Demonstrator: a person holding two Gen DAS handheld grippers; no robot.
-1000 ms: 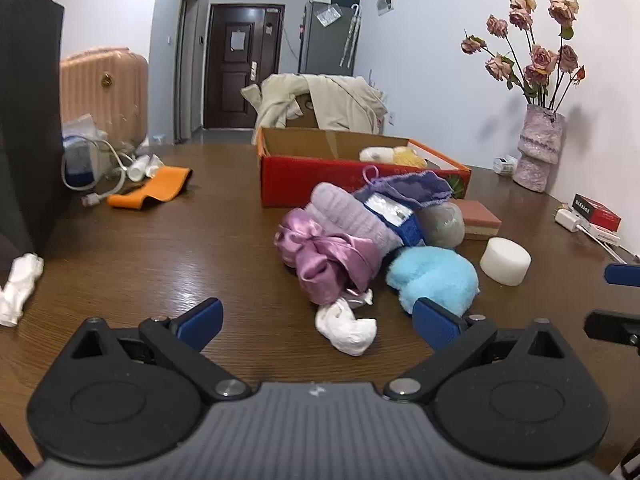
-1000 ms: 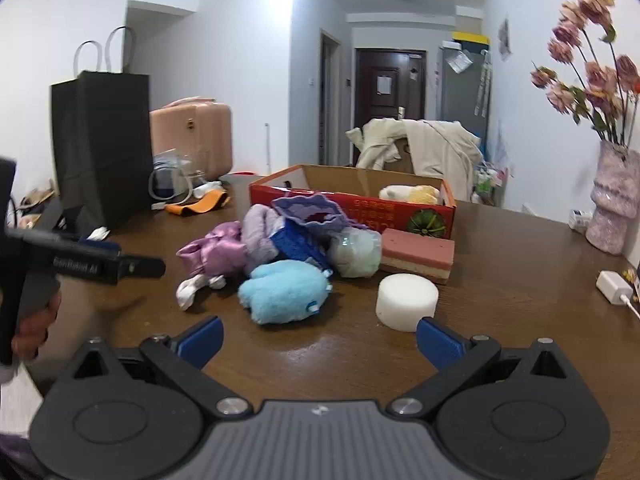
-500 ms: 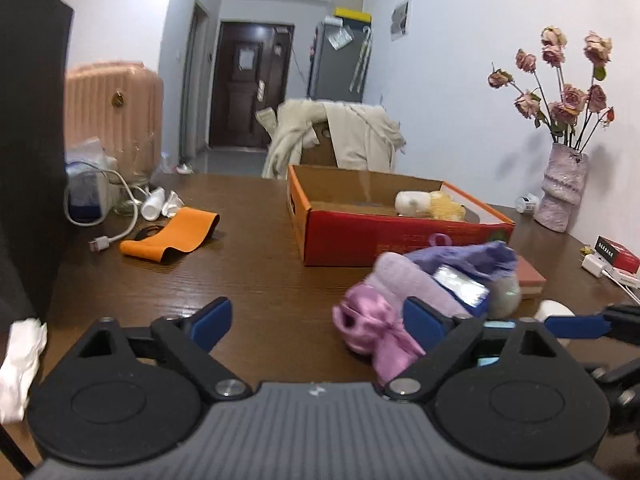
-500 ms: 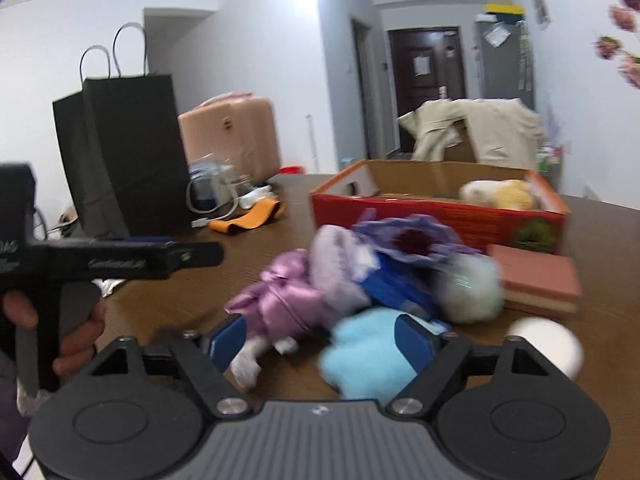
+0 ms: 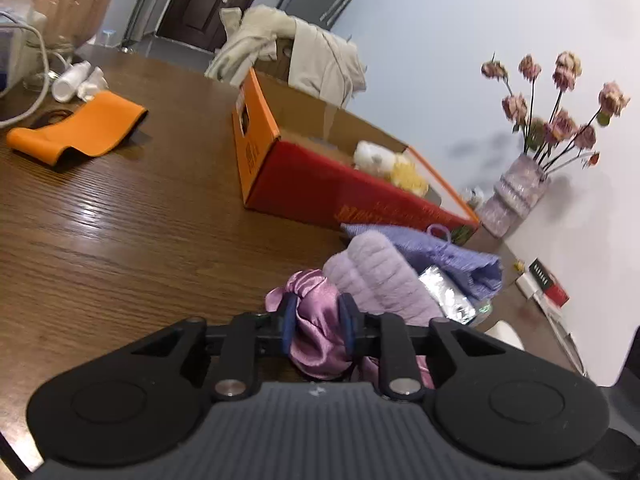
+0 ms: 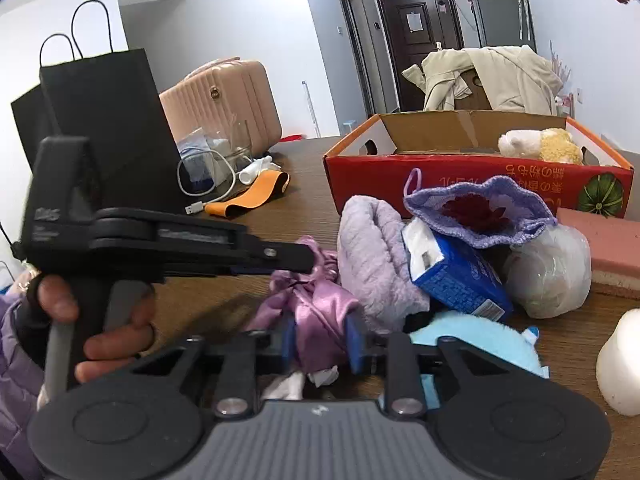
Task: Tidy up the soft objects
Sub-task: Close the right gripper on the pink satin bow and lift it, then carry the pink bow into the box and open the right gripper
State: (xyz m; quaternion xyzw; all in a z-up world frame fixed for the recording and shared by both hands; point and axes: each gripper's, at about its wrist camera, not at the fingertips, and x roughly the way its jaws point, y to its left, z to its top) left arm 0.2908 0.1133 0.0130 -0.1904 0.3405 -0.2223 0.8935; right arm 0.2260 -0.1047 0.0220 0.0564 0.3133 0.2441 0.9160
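Observation:
A pink satin cloth (image 5: 316, 328) lies at the near edge of a pile of soft things on the brown table (image 5: 120, 220). My left gripper (image 5: 318, 322) is shut on one end of it. My right gripper (image 6: 322, 340) is shut on another part of the same satin cloth (image 6: 316, 312). The left gripper's body (image 6: 160, 240) shows from the side in the right wrist view. Behind the cloth lie a lilac fleece roll (image 6: 372, 252), a purple knit pouch (image 6: 480, 212) and a light blue plush (image 6: 480, 344).
A red cardboard box (image 6: 480, 168) with a white and a yellow plush stands behind the pile. A blue tissue pack (image 6: 456, 276), white bag (image 6: 552, 272), pink sponge (image 6: 600, 236) and white cylinder (image 6: 620, 364) lie right. A black paper bag (image 6: 104, 128), orange band (image 5: 80, 128) and flower vase (image 5: 516, 196) stand around.
Both grippers moved down and forward into the pile and went from wide open to shut on the pink satin cloth. Both views tilted.

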